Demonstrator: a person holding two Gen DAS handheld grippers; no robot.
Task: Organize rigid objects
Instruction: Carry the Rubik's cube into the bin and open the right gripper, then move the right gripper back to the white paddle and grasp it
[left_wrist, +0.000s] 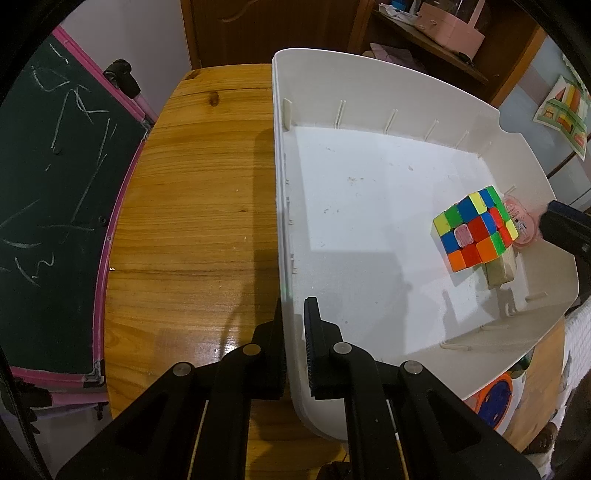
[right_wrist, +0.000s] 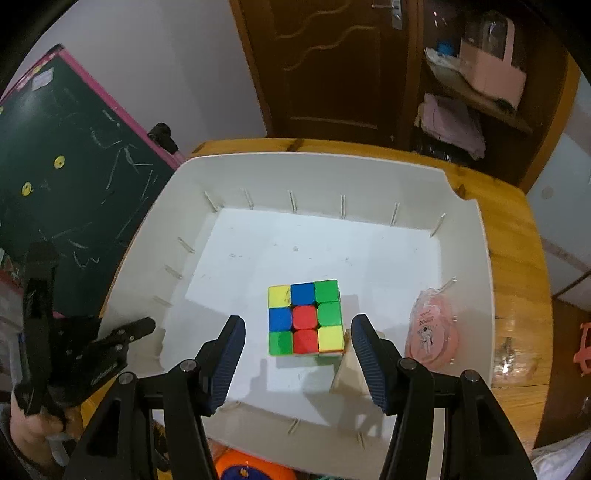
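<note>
With the left gripper (left_wrist: 293, 347) clamped on the bin (left_wrist: 369, 70) wall, the unclenched right gripper (right_wrist: 297, 350) may, seemingly, topple the wooden block (right_wrist: 349, 369) leaning against the cube (right_wrist: 304, 319).

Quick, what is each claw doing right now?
Left gripper: shut on the white bin's wall.
Right gripper: open, holding nothing, above the puzzle cube.

A scrambled Rubik's cube (right_wrist: 304, 319) sits flat on the floor of a white plastic tray (right_wrist: 469, 236), toward its near right corner. A pale wooden block (right_wrist: 347, 373) touches its right side; a pink round packet (right_wrist: 430, 332) leans on the right wall.
</note>
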